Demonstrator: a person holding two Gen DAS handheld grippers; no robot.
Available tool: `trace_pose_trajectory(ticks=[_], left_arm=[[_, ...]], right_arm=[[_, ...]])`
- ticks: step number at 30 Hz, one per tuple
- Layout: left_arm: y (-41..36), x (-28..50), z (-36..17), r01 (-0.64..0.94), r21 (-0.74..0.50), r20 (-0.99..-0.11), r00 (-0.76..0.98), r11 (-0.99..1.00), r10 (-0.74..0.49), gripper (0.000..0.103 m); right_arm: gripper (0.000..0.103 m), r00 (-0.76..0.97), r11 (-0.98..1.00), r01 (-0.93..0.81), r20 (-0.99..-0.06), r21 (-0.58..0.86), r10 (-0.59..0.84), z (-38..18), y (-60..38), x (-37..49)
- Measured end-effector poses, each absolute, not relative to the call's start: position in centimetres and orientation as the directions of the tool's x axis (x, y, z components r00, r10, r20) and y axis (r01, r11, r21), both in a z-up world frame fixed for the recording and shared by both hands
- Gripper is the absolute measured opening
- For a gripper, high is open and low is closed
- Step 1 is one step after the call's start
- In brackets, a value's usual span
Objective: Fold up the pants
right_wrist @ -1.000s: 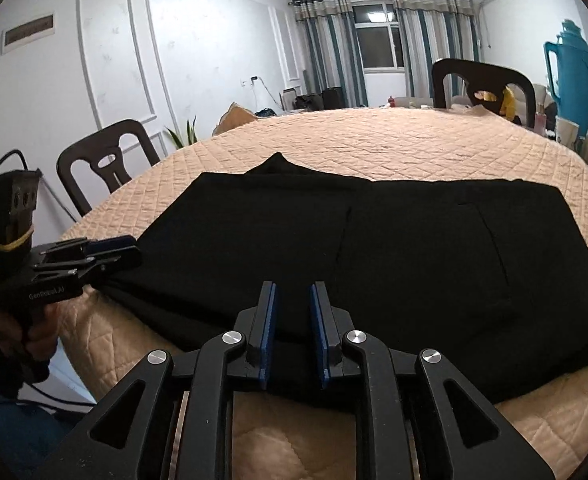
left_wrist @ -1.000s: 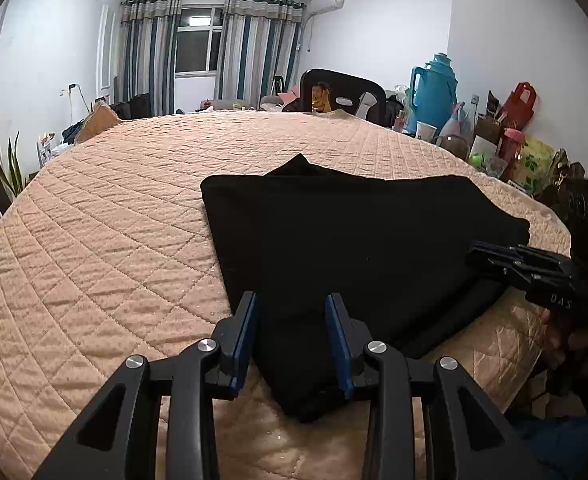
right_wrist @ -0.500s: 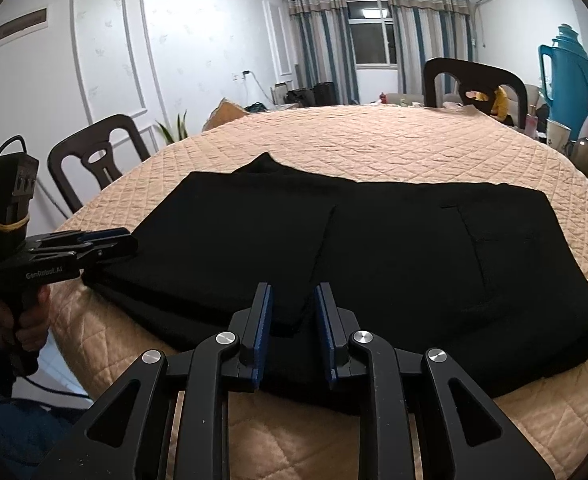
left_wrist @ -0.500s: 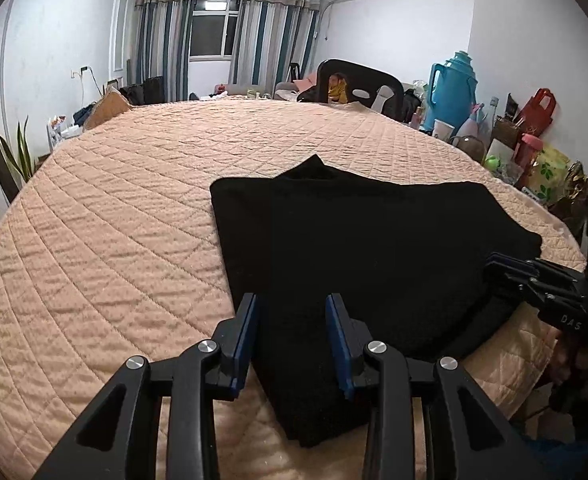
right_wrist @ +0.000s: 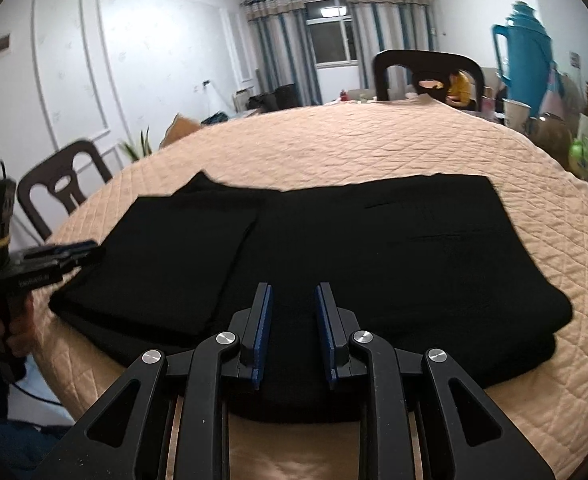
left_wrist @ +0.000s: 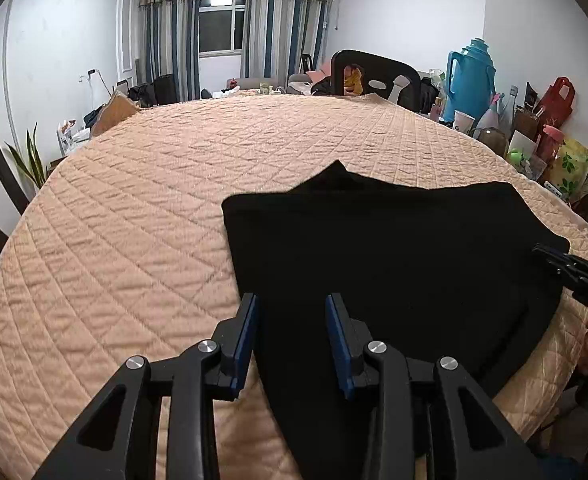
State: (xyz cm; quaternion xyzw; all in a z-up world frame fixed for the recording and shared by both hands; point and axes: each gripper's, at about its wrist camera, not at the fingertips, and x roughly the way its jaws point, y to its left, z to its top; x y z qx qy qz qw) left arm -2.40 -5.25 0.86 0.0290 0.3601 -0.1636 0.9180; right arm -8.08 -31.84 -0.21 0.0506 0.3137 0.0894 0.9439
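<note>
The black pants lie folded in a flat layered stack on the peach quilted table, near its front edge. They also show in the right wrist view. My left gripper is open and empty, raised above the stack's near left corner. My right gripper is open and empty above the stack's front edge. The right gripper shows at the right of the left wrist view. The left gripper shows at the left of the right wrist view.
The quilted cover spreads wide behind the pants. Dark chairs stand at the far side and at the left. A blue thermos, cups and bags crowd a side surface at the right.
Both grippers have risen and pulled back from the pants. The right gripper's fingers have opened wider. The folded stack has stayed in place.
</note>
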Motion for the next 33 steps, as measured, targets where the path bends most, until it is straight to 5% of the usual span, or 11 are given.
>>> trace_pose_trajectory(ticks=[12, 19, 24, 26, 33], left_arm=[[-6.7, 4.2, 0.8, 0.317, -0.05, -0.733, 0.633, 0.947, -0.25, 0.041], [-6.8, 1.5, 0.8, 0.339, -0.059, -0.716, 0.641, 0.939, -0.276, 0.046], [-6.5, -1.8, 0.7, 0.349, -0.074, -0.692, 0.656, 0.934, -0.3, 0.049], [-6.1, -2.6, 0.6, 0.349, -0.095, -0.687, 0.655, 0.932, -0.315, 0.05], [-6.3, -4.4, 0.3, 0.338, -0.052, -0.66, 0.694, 0.94, -0.286, 0.053]], right_arm=[[0.023, 0.812, 0.972, 0.072, -0.578, 0.226, 0.075, 0.3, -38.8, -8.6], [0.024, 0.818, 0.952, 0.094, -0.568, 0.291, 0.093, 1.0, -40.8, -10.3], [0.032, 0.81, 0.95, 0.104, -0.579, 0.293, 0.09, 1.3, -40.8, -11.6], [0.048, 0.791, 0.946, 0.109, -0.604, 0.305, 0.103, 0.9, -40.7, -12.2], [0.05, 0.753, 0.924, 0.138, -0.644, 0.356, 0.135, -0.8, -40.8, -12.4]])
